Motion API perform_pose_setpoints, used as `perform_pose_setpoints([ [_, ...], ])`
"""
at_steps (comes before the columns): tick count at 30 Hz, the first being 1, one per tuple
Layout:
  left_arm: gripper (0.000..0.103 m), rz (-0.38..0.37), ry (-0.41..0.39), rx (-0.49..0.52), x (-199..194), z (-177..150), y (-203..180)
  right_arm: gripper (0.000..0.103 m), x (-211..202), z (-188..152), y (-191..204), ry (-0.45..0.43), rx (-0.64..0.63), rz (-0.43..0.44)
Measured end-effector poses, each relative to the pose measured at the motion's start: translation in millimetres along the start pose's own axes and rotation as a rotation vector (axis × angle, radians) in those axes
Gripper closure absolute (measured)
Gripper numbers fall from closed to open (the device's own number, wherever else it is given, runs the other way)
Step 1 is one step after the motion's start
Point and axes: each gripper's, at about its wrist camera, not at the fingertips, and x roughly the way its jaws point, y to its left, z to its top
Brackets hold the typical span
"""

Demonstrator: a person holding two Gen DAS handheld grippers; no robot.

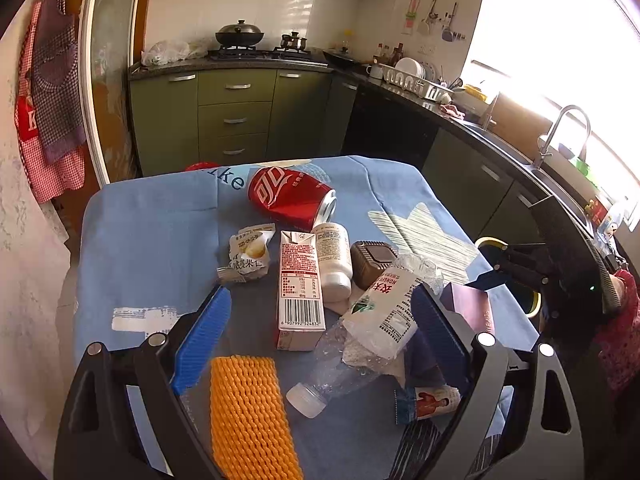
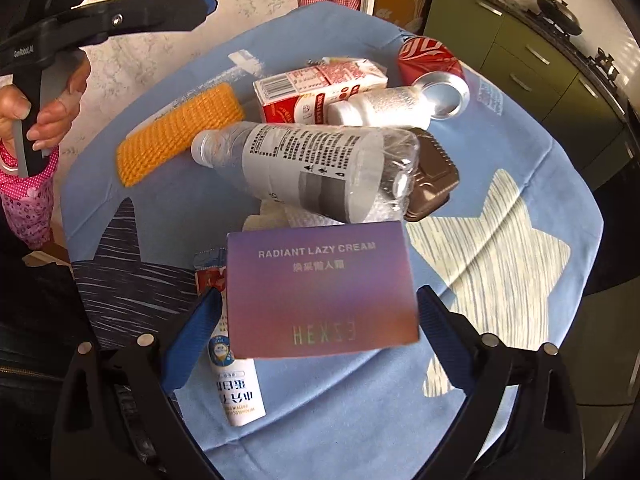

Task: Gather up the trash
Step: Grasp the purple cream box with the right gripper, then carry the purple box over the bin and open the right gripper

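The right gripper is standing at nearly its widest, its blue fingers flanking the purple cream box without visibly pressing it (the box sits just between them, seemingly free). Beyond the box, toward twelve o'clock, a clear plastic bottle is lying across the pile, with a red milk carton, a white bottle and a red can farther on, all resting on the blue cloth. The orange foam net is lying at ten o'clock. The left gripper is also hanging wide open over the trash, holding nothing, the carton between its fingers.
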Motion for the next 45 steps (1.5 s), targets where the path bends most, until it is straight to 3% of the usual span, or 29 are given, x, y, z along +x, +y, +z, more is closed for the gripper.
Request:
perform_pose_setpoints([
  [3,0.013,0.001,0.003,-0.001,1,-1,1,0.029,5,0,0,0.015,0.008,0.003],
  [9,0.013,0.000,0.006,0.002,2,-4,-1,0.030,-2,-8,-4,-0.008,0.054,0.009],
  [16,0.013,0.003,0.005,0.022,0,-2,-9,0.030,-38,-36,-12,-0.090,0.167,0.026],
  [19,0.013,-0.002,0.004,0.037,0,-2,-14,0.030,-64,-58,-27,-0.155,0.260,-0.010],
  [24,0.012,-0.013,0.010,0.063,0,-3,-24,0.029,-106,-115,-85,-0.221,0.558,-0.176],
  [30,0.012,-0.016,0.017,0.091,2,-3,-35,0.029,-110,-184,-160,-0.126,0.865,-0.361],
  [39,0.012,-0.009,0.040,0.130,5,-2,-44,0.026,-71,-234,-218,-0.036,1.059,-0.403],
  [41,0.012,-0.009,0.045,0.137,7,-1,-45,0.024,-70,-238,-223,-0.048,1.099,-0.433],
  [45,0.012,-0.014,0.059,0.156,10,-3,-50,0.024,-80,-244,-219,-0.114,1.132,-0.396],
])
